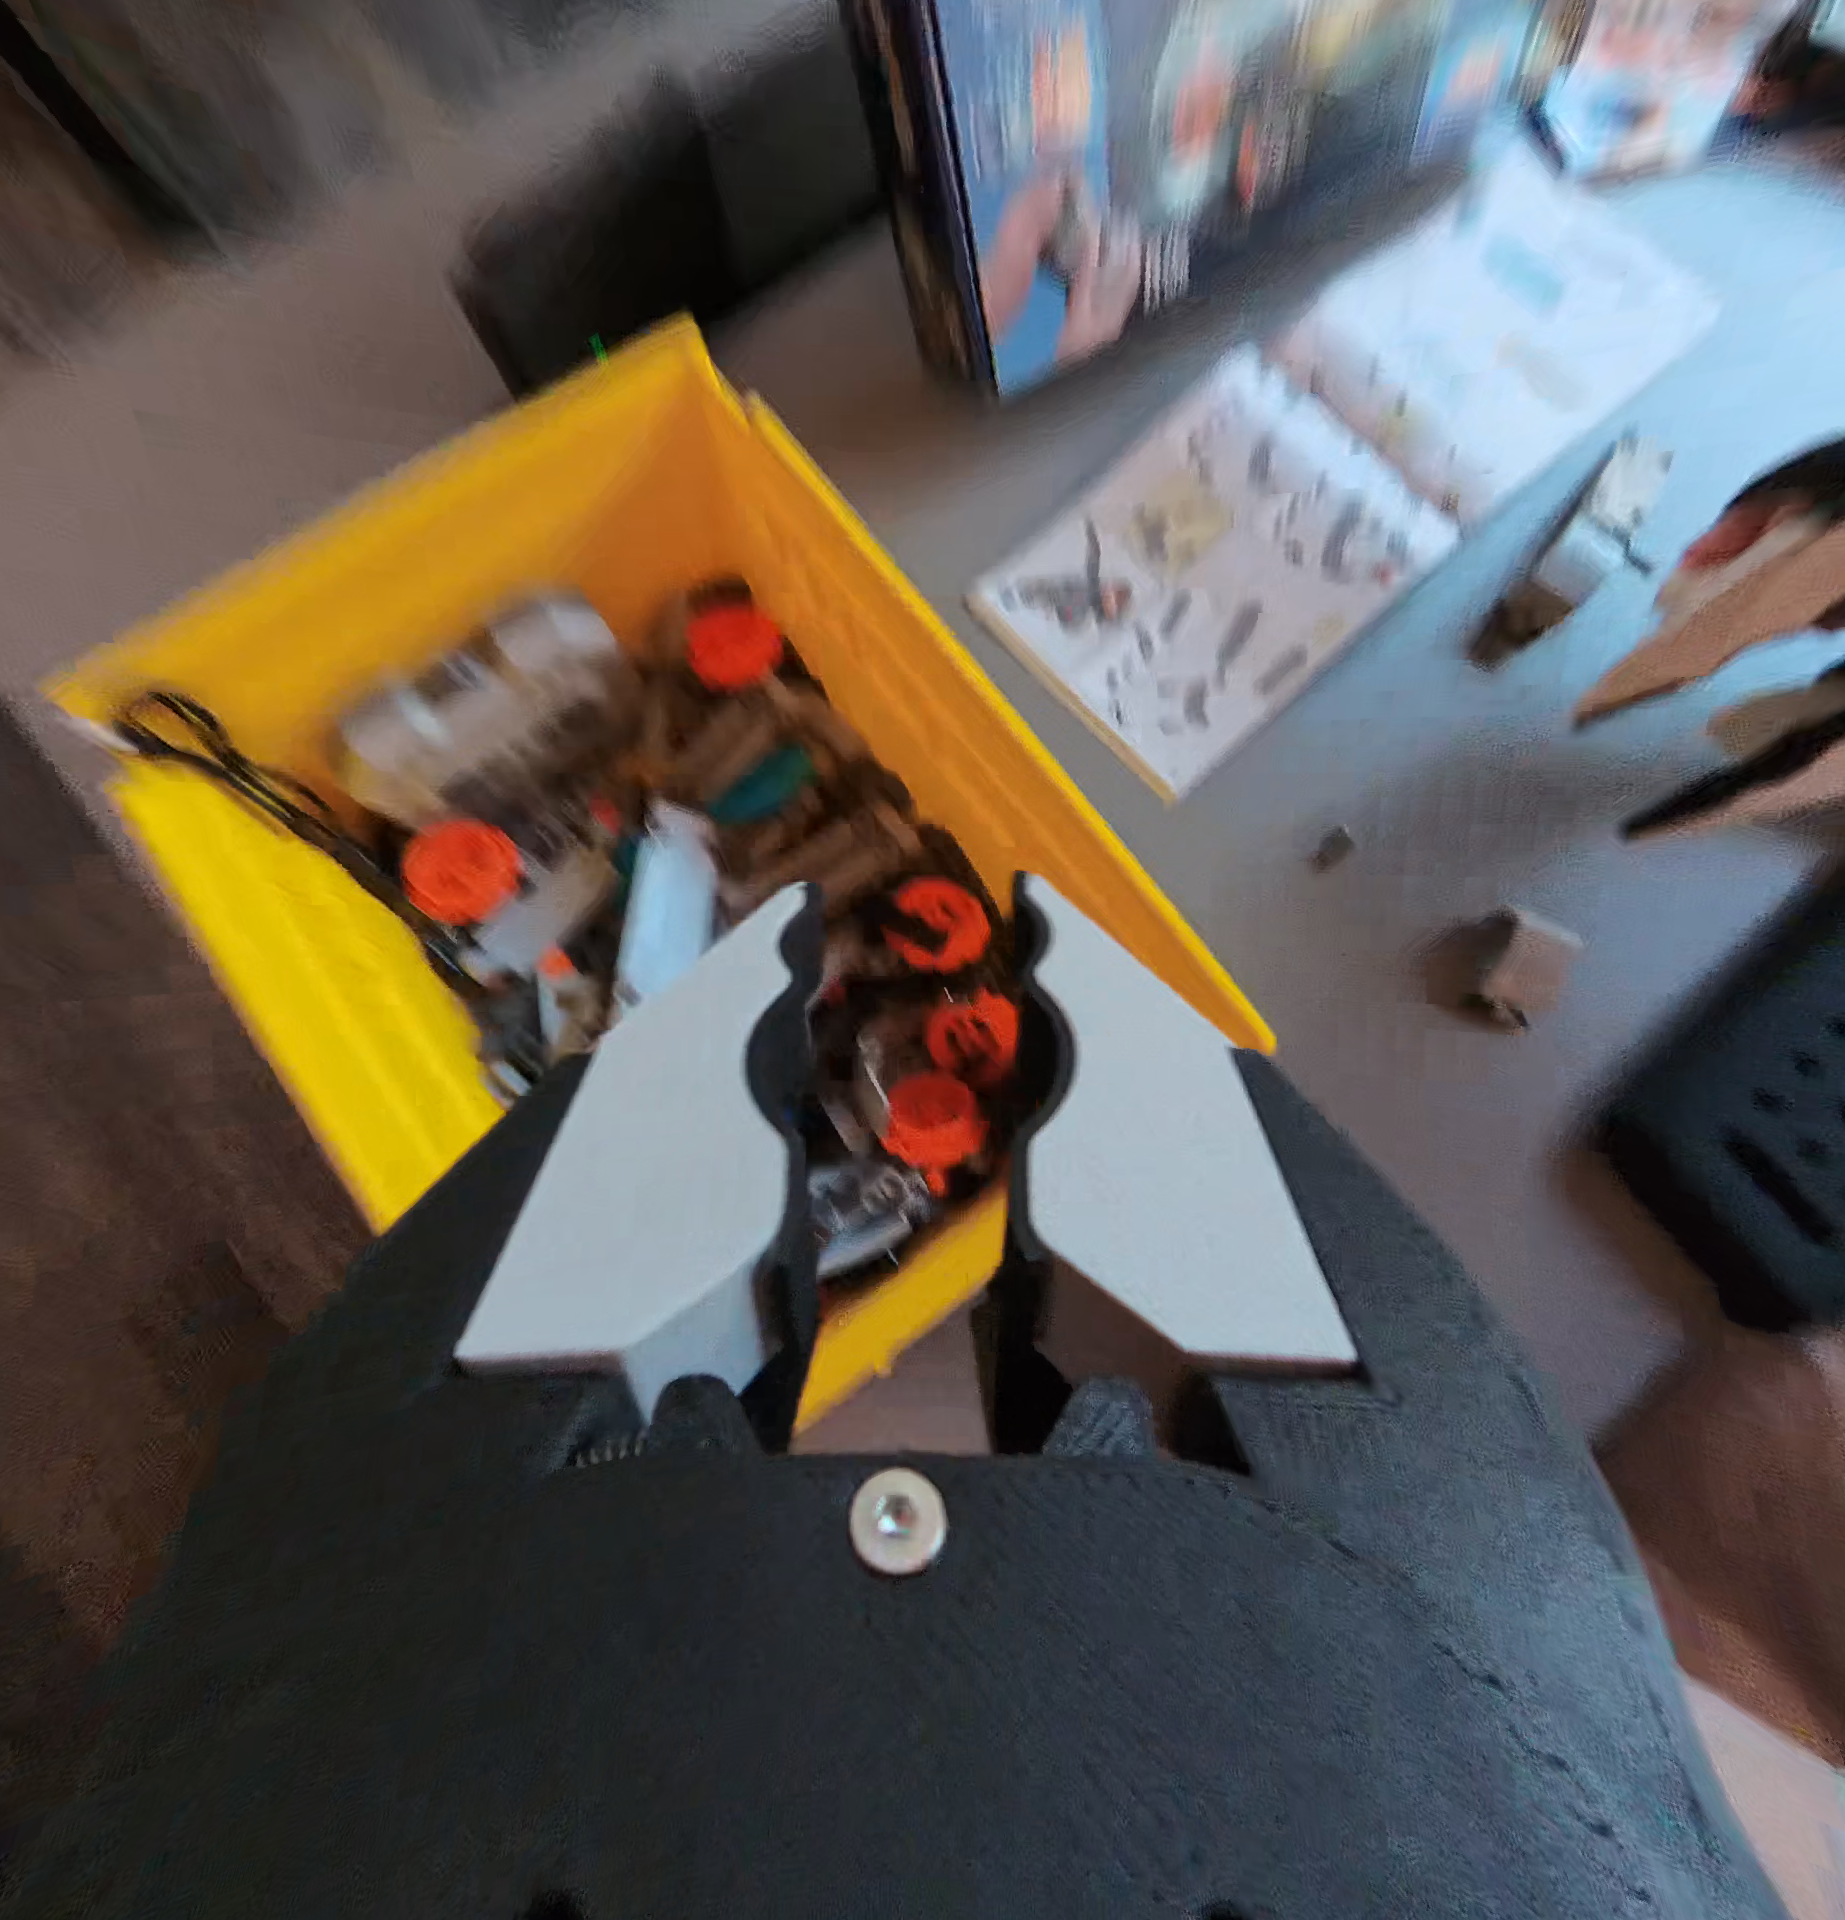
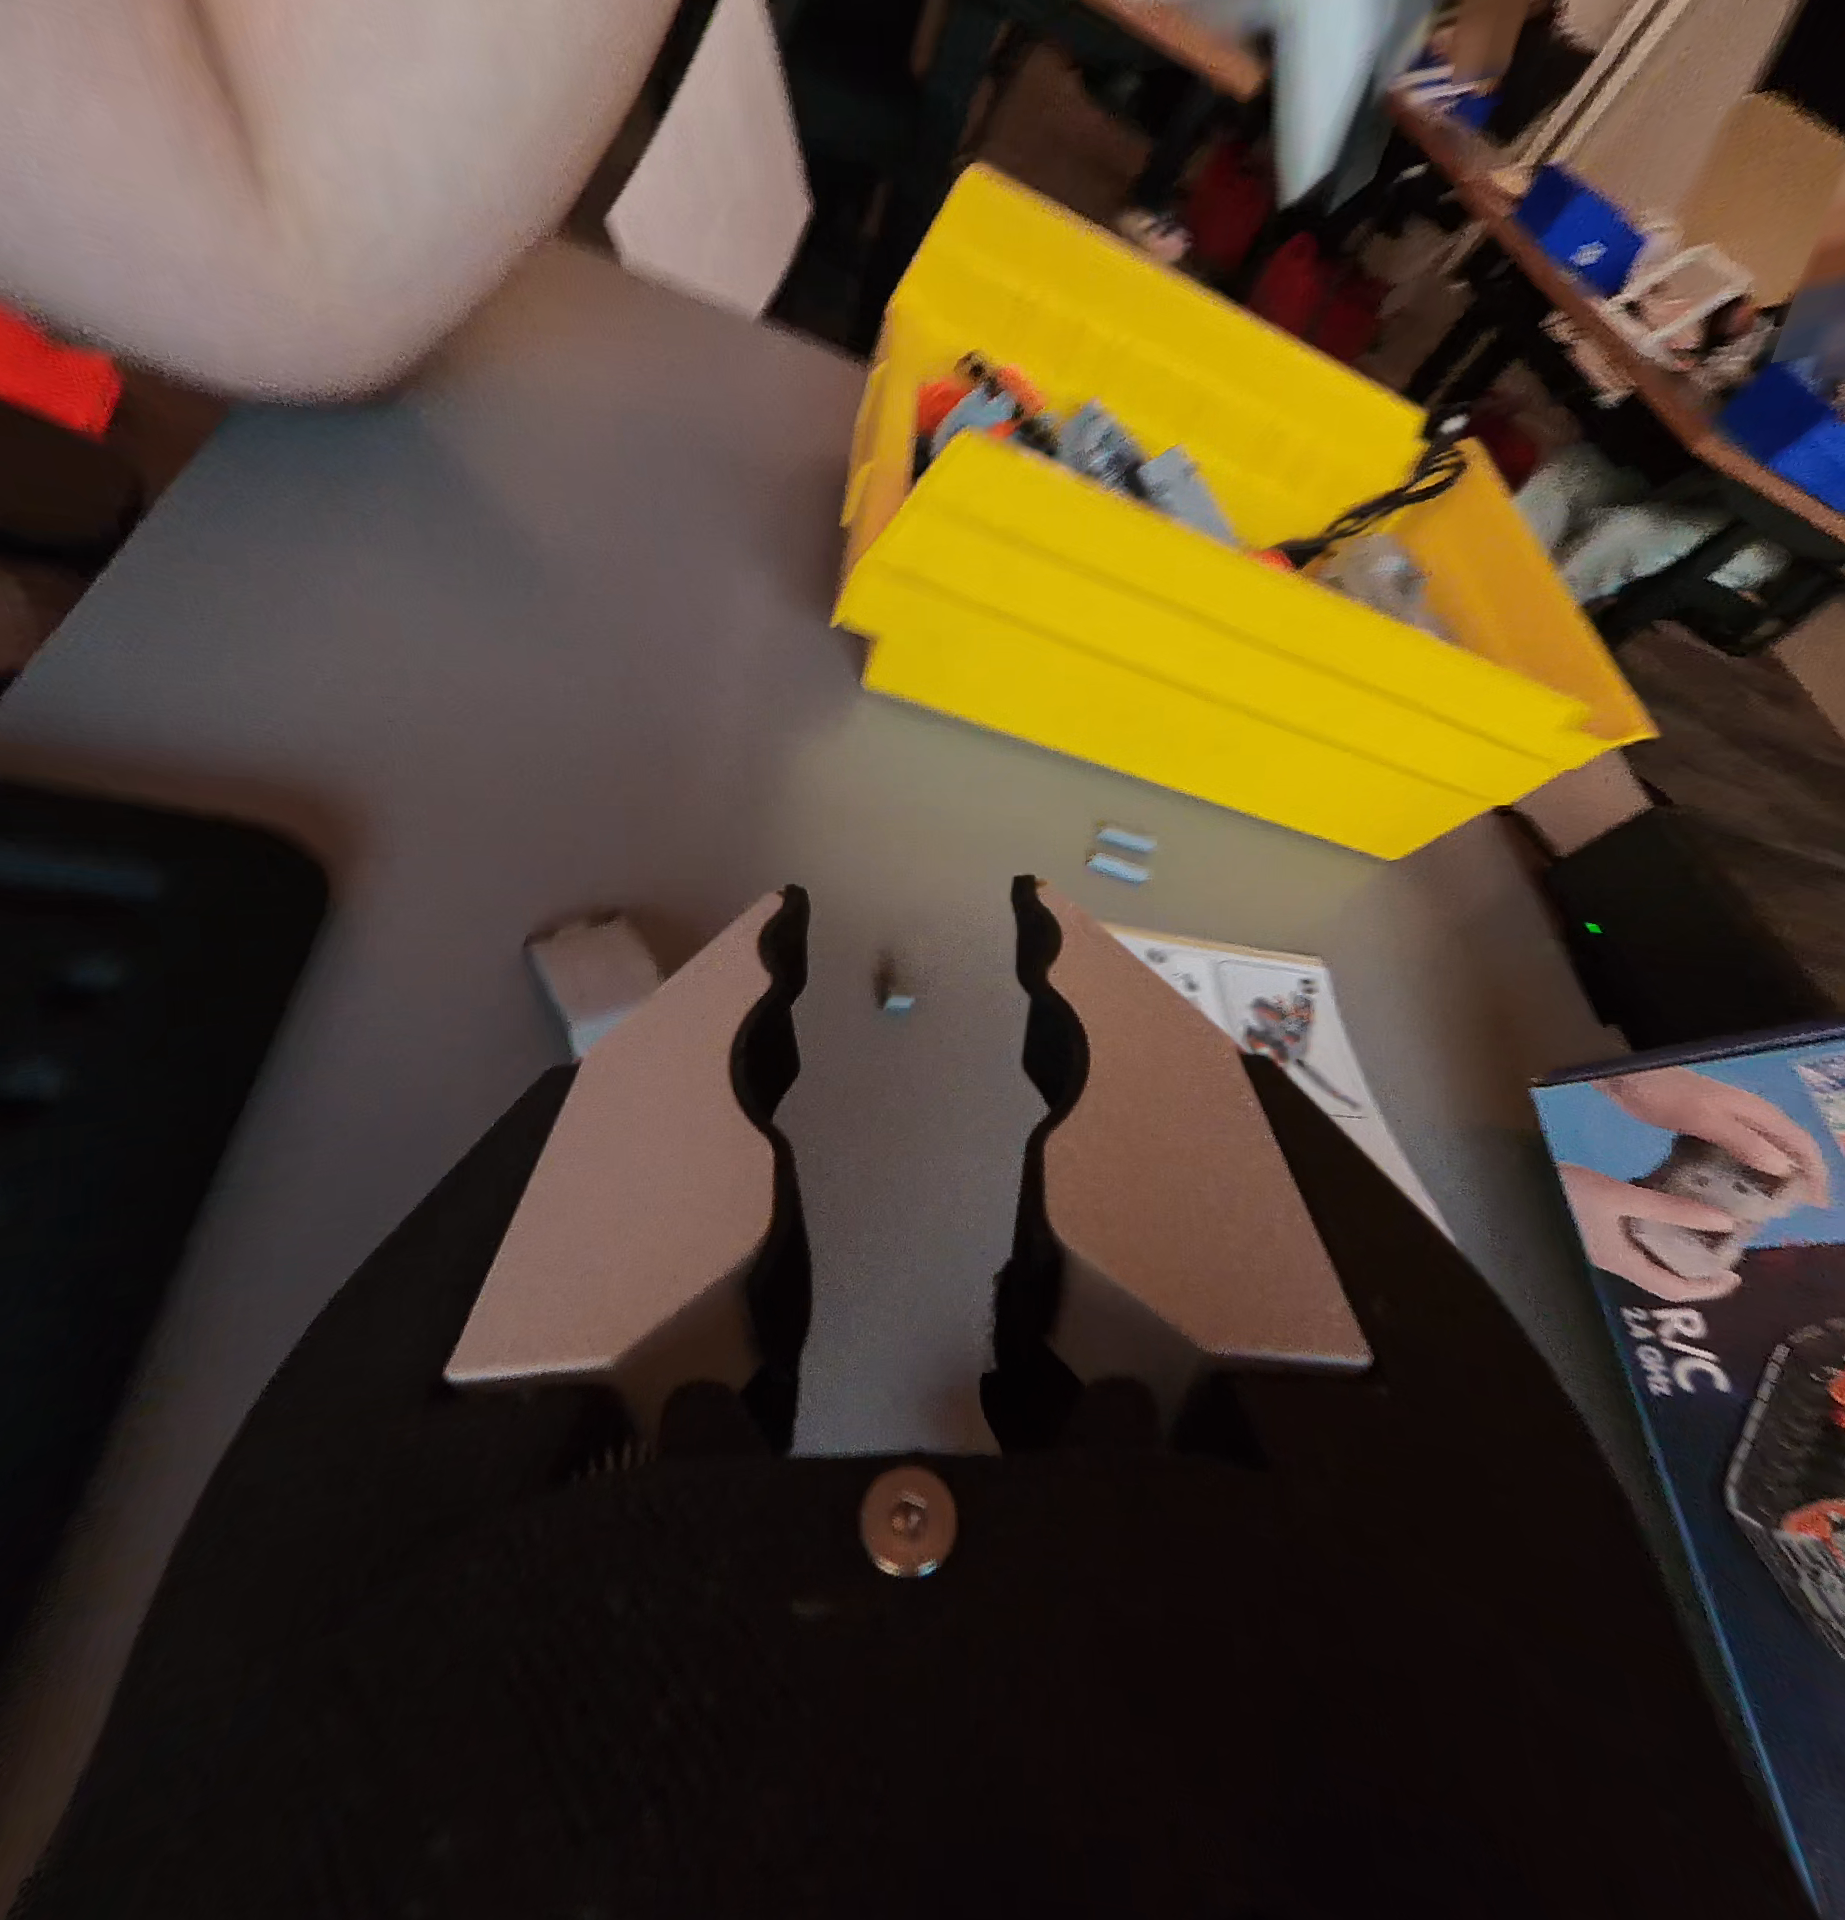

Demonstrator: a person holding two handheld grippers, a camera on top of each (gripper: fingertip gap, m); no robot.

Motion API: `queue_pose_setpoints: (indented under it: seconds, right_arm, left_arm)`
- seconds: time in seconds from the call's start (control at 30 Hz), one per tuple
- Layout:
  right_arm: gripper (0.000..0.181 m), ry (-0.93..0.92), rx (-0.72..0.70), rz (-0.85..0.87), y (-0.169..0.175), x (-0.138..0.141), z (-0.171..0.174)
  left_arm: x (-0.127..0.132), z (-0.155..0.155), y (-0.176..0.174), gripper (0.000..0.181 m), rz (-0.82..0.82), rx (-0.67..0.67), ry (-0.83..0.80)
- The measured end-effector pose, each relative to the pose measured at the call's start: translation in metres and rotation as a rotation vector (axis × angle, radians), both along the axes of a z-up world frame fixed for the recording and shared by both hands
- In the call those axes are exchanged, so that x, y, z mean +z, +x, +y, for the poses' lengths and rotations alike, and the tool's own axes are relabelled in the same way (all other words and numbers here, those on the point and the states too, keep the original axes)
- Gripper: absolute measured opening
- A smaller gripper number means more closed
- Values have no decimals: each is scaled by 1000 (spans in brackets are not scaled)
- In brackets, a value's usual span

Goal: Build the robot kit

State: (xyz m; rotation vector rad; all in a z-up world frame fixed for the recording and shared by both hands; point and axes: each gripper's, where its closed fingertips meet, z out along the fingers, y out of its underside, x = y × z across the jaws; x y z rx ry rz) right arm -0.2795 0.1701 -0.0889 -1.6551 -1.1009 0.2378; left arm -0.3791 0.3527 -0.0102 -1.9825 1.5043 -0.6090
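Both views are being smeared a fair bit by blur, so the finer stuff can't really be told.

What could go wrong: the left gripper (image 1: 913, 894) is being held spread and empty right over the lower right end of the yellow bin (image 1: 606, 468), just above a cluster of orange round parts (image 1: 939, 925). A black cable (image 1: 222, 758) is being draped over the bin's far left rim, so it could probably get snagged and dragged along with the loose pile. The bin also looks to be sitting near the tabletop (image 2: 482, 623) edge in the right wrist view, so it might get nudged off by a careless push.

The right gripper (image 2: 902, 888) is being held released too, with nothing gripped. A small grey piece (image 2: 894, 987) is lying on the tabletop between the jaws, low centre of the frame, not touched. Two more small grey pieces (image 2: 1120, 854) are lying just beyond, near the bin. A booklet (image 2: 1282, 1013) and a blue box (image 2: 1728, 1299) are lying at lower right.
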Motion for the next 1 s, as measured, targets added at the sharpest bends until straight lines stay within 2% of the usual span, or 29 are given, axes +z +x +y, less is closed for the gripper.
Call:
queue_pose_setpoints:
  seconds: [0.07,0.13,0.23,0.37,0.47,0.6,0.67,0.73,0.83,0.9,1.0]
  right_arm:
    - [40,-15,-55,96,0,19,8]
    - [40,-42,-79,201,-5,31,13]
    - [40,-21,-96,308,-11,48,22]
    - [39,-19,-163,435,-8,59,38]
    - [35,21,-204,468,3,46,40]
    - [32,29,-232,531,13,42,40]
    - [32,23,-221,538,14,42,40]
    - [32,14,-230,515,15,36,42]
    - [31,-7,-229,471,13,25,44]
    - [31,-18,-220,455,11,21,45]
    - [31,-24,-208,441,8,19,43]
  left_arm:
    - [-33,4,-11,22,179,34,-96]
    - [-52,15,-17,14,286,68,-100]
    - [-70,18,-18,15,367,21,-115]
    - [-87,36,-11,24,416,20,-110]
    - [-98,41,7,26,385,-7,-173]
    - [-107,58,24,40,379,-3,-98]
    - [-114,52,33,46,381,-87,-80]
    - [-124,39,40,65,395,-203,-79]
    - [-140,40,42,76,465,-303,41]
    - [-147,42,43,80,510,-314,84]
    - [-147,62,44,67,552,-252,201]
